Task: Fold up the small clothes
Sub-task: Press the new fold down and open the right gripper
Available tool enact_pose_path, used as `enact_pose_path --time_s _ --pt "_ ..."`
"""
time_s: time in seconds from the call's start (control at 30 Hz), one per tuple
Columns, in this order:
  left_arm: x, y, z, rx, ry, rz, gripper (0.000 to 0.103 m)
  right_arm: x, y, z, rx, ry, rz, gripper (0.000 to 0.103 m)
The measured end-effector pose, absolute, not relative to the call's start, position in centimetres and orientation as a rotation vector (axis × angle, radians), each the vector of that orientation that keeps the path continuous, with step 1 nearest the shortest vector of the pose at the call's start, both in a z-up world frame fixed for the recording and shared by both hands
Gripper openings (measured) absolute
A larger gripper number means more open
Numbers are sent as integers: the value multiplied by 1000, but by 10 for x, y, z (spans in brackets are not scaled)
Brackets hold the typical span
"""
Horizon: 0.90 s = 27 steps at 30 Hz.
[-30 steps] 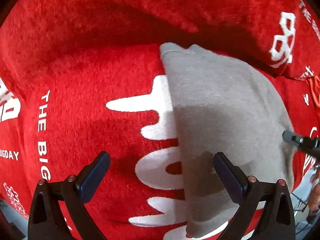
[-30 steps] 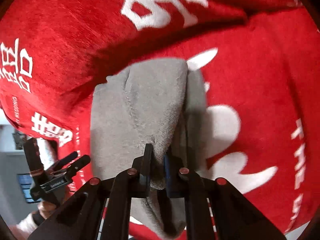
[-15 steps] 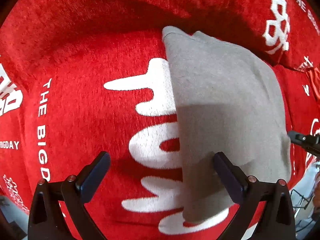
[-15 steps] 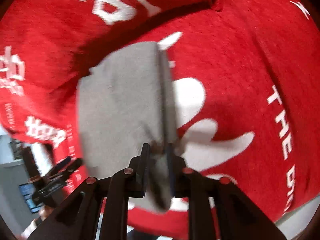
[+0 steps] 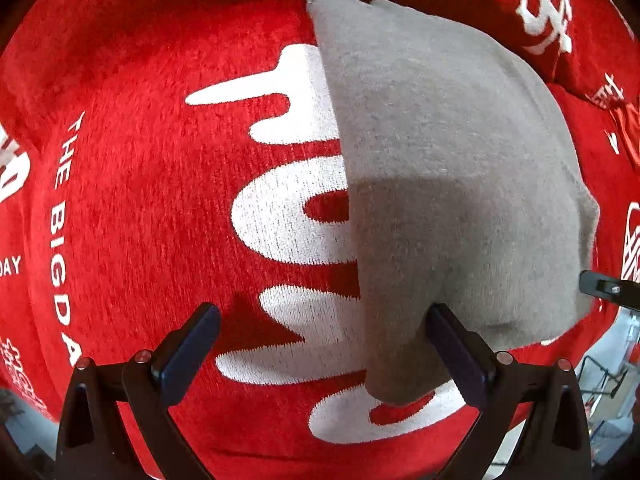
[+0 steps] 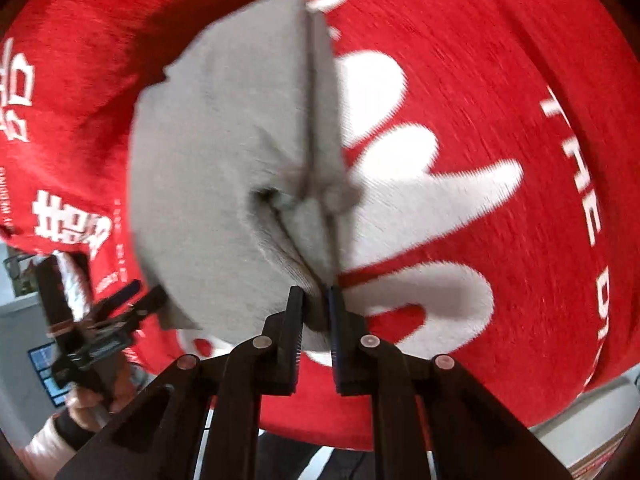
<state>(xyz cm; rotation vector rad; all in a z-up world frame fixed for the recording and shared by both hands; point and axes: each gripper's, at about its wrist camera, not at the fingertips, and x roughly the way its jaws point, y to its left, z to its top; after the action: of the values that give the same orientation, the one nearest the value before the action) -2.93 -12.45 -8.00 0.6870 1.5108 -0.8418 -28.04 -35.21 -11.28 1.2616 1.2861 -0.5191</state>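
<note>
Red printed blanket [image 5: 132, 184], grey garment [image 5: 448, 184], right gripper [image 6: 317, 300] pinching

Your work surface is covered entirely by a red plush cloth [image 5: 152, 184] with white lettering and large white characters; "THE BIG DAY" reads along its left side in your left wrist view. The cloth is rumpled into folds toward the far edge. One grey folded garment [image 5: 452, 184] lies directly on it, flat across the white characters, with a straight left edge. In your right wrist view the cloth [image 6: 500, 92] drapes over the near edge, and the garment's [image 6: 224, 168] near corner is lifted off it.
</note>
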Motion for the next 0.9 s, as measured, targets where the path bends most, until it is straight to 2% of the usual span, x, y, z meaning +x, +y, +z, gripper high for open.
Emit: enact_pose_path --time_s 0.33,0.77,0.8,0.9 --pt "-23 -122 -68 695 1499 -857 103 -286 -342 -97 1212 1344 -596 14" --pt "10 -111 -49 687 1456 -820 103 -296 -361 -56 1191 1243 -650 16" --pt "11 -110 -49 687 1456 -821 103 -295 -364 -55 1188 1239 -651 17" --pt "9 -112 -49 689 1456 -821 103 -292 -369 -53 1185 1234 -652 29"
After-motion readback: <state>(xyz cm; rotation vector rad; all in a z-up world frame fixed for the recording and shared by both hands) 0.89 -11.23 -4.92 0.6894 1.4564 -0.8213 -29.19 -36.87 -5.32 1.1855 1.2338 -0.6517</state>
